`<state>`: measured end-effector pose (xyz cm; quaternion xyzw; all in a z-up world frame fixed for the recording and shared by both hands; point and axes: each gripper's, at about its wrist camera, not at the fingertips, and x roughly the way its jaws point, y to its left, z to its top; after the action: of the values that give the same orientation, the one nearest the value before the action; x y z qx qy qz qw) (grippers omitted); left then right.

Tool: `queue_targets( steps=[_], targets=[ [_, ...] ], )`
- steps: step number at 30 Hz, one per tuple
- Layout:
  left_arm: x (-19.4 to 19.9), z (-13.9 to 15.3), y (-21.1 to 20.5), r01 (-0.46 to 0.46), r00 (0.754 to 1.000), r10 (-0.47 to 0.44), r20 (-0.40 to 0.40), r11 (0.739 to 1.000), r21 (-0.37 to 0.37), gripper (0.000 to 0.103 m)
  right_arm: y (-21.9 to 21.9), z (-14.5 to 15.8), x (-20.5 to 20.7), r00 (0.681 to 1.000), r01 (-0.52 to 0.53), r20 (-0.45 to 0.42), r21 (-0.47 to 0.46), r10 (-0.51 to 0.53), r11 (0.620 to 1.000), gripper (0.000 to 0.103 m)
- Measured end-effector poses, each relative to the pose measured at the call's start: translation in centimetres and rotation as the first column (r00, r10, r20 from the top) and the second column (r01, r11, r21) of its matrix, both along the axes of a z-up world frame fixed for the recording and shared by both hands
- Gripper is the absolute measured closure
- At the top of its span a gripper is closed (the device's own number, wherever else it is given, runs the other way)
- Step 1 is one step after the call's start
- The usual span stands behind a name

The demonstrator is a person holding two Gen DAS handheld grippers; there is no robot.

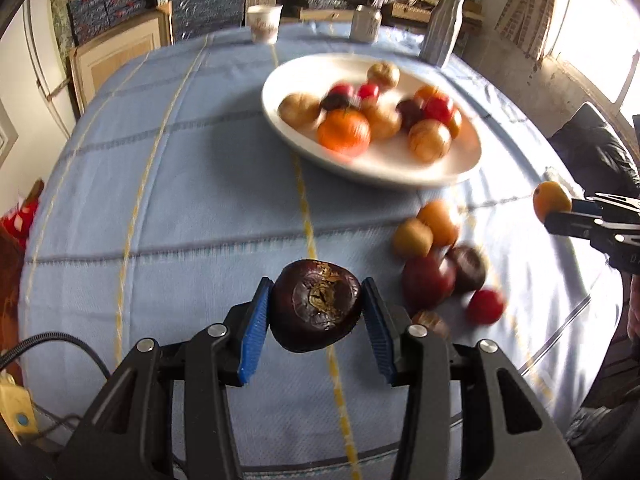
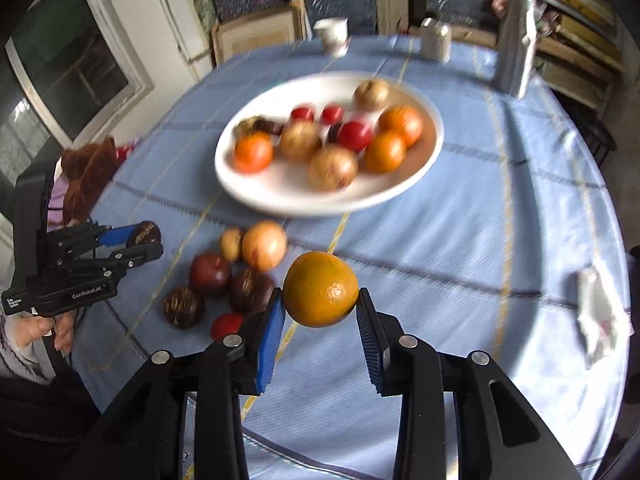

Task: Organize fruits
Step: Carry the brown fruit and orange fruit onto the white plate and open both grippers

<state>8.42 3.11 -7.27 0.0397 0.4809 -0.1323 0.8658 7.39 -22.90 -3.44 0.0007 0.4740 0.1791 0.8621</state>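
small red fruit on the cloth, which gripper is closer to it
Left. The left gripper hovers beside the small red fruit, holding a dark purple fruit. The right gripper is farther off.

Fruits (image 2: 240,272) before plate (image 2: 280,196).

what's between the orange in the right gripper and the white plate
Nothing visible: only bare blue tablecloth lies between the orange and the white plate. The loose fruit pile sits off to the left.

Round table (image 1: 180,200) under pale blue checked cloth; stacked boxes (image 1: 108,0) and shelving at 12 o'clock; bright window (image 1: 592,36) at 2 o'clock in left view; dark-paned window (image 2: 68,68) at 10 o'clock in right view.
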Motion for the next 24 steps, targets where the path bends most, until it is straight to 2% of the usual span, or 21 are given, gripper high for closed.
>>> queue_targets(
  steps=[8,13,18,24],
  targets=[
    [4.1,6.8,-2.5,0.059,0.989,-0.056,0.135,0.998,-0.013,0.059,-3.6,5.8,3.1,0.989,0.062,0.136,0.020,-0.064,0.998,0.066],
    [7.0,9.3,-4.3,0.081,0.979,-0.079,0.189,0.997,-0.003,0.059,-3.7,7.3,5.8,0.980,0.076,0.179,0.054,-0.085,0.996,0.066],
    [10.8,9.5,-5.5,0.077,0.980,-0.075,0.182,0.997,-0.003,0.059,-2.3,6.8,9.7,0.982,0.075,0.169,0.093,-0.090,0.993,0.066],
    [15.1,7.5,-6.0,0.061,0.987,-0.062,0.145,0.998,0.010,0.059,0.8,4.5,13.4,0.990,0.039,0.131,0.068,-0.047,0.997,0.066]
  ],
)
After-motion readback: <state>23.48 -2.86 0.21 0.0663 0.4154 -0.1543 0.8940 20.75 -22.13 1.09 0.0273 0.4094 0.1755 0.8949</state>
